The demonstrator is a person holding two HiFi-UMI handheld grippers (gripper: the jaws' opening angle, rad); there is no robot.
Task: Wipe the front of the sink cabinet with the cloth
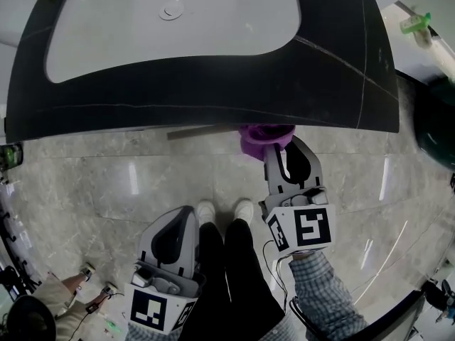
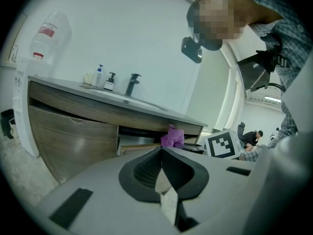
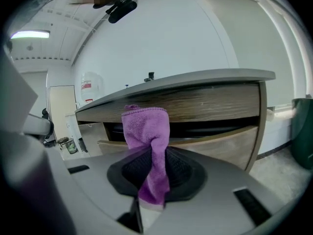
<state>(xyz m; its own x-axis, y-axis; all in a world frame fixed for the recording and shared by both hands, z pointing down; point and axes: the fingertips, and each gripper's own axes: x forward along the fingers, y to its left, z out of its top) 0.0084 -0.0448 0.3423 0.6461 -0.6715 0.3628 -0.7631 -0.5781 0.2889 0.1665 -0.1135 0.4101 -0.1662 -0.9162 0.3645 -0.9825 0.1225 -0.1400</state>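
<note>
My right gripper (image 3: 154, 166) has its jaws clamped on the purple cloth (image 3: 145, 131), which stands up between them against the wood front of the sink cabinet (image 3: 215, 103), just under the dark countertop (image 1: 213, 94); whether it presses the wood I cannot tell. My left gripper (image 2: 161, 164) hangs low, jaws together on nothing. No panel looks wiped yet, so I judge nearly all the front is left. A green bin (image 3: 302, 131) stands at the cabinet's right end.
</note>
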